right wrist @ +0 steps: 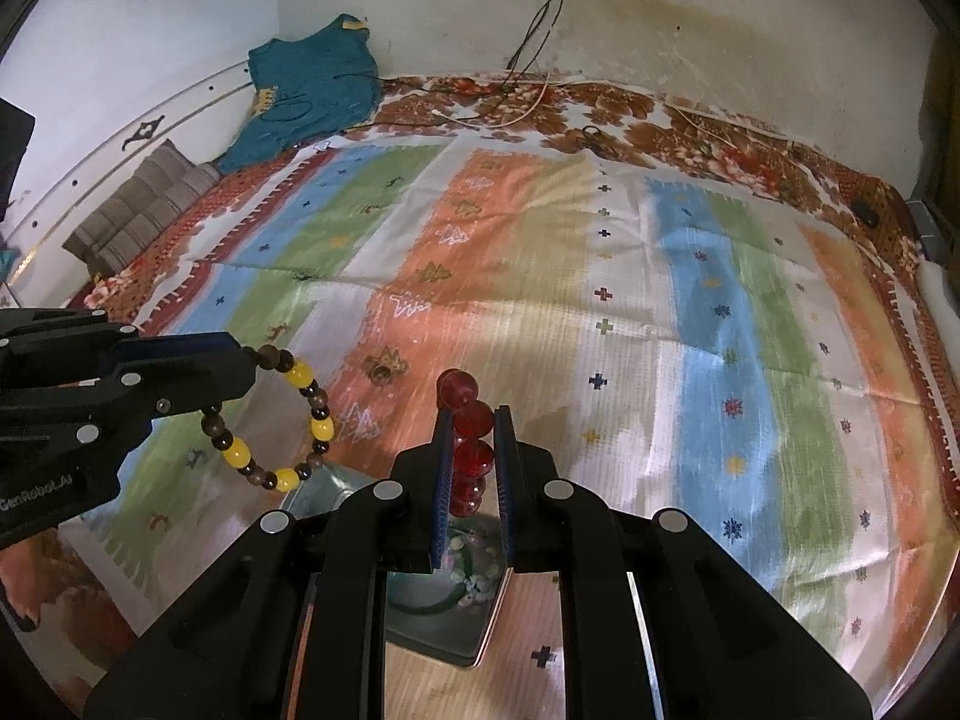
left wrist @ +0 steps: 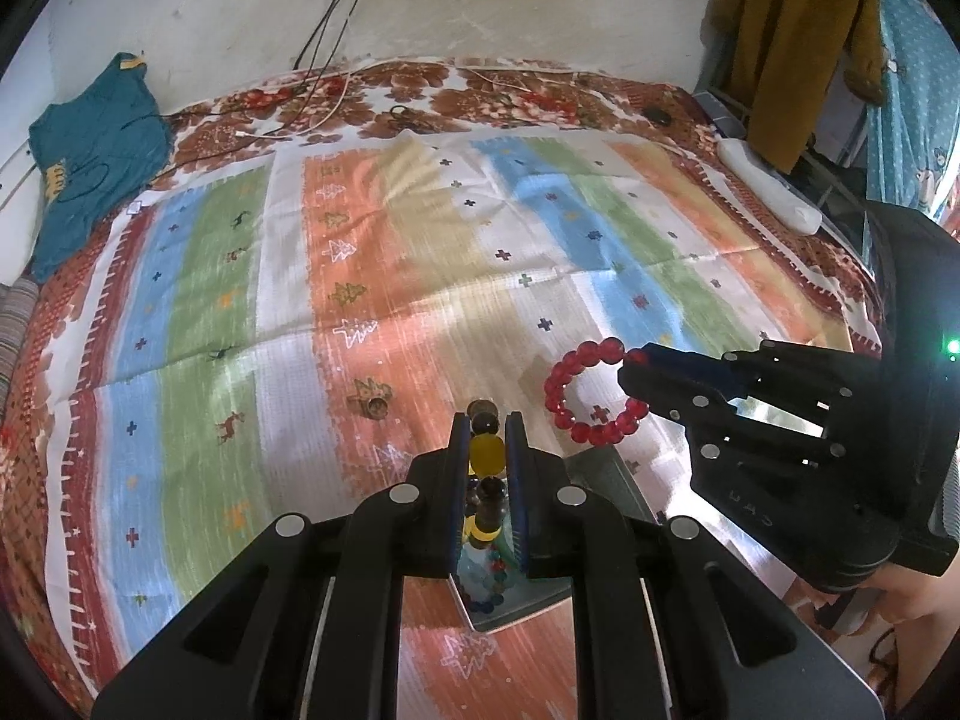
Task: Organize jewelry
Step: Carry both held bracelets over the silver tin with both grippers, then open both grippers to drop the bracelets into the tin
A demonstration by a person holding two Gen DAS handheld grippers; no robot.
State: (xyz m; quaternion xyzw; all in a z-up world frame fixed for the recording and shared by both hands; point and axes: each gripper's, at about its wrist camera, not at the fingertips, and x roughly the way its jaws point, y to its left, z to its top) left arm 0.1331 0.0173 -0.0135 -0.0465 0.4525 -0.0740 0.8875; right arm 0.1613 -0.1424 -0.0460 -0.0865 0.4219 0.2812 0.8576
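Observation:
My left gripper [left wrist: 487,438] is shut on a brown and yellow bead bracelet [left wrist: 486,456], held in the air above a metal tray [left wrist: 540,606]. In the right wrist view the left gripper [right wrist: 249,369] enters from the left with that bracelet [right wrist: 300,420] hanging from it as a ring. My right gripper [right wrist: 474,438] is shut on a red bead bracelet [right wrist: 471,438]. In the left wrist view the right gripper [left wrist: 630,360] holds the red bracelet [left wrist: 585,393] as a ring. The tray [right wrist: 456,636] holds other small jewelry pieces under both grippers.
A small brown ring-like piece [left wrist: 377,405] lies on the striped cloth [left wrist: 420,276] covering the bed. A teal shirt [left wrist: 90,162] and cables [left wrist: 312,114] lie at the far edge by the wall. A white object [left wrist: 774,192] lies at the right edge.

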